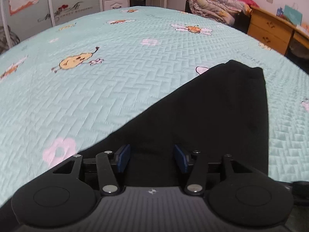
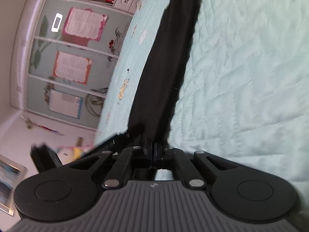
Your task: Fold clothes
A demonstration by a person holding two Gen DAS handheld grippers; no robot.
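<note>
- Claws first: the left gripper [image 1: 152, 157] stands spread, its blue pads [image 1: 123, 157] apart with only dark cloth lying under the gap, nothing pinched; the right gripper [image 2: 153, 150] is pressed together, and the black garment [image 2: 166, 67] runs straight out from its tips, so I judge it pinches the garment's near end, though the contact itself is too dark to be sure
- Bed [image 1: 115, 89], covered by a pale green quilted spread, carries everything; the black garment [image 1: 208, 112] lies toward its right edge as the left wrist sees it, a long folded strip
- Key relation: in the right wrist view the strip's long axis lies in line with the right gripper, stretching away toward the far end of the bed; the left gripper hovers over the strip's near part, so both are close, the right one at its end
- Writing: the wardrobe door [image 1: 65, 12] reads "SWEET WEDDING" under a script flourish; pink-bordered sheets [image 2: 83, 24] above are too blurred to read
</note>
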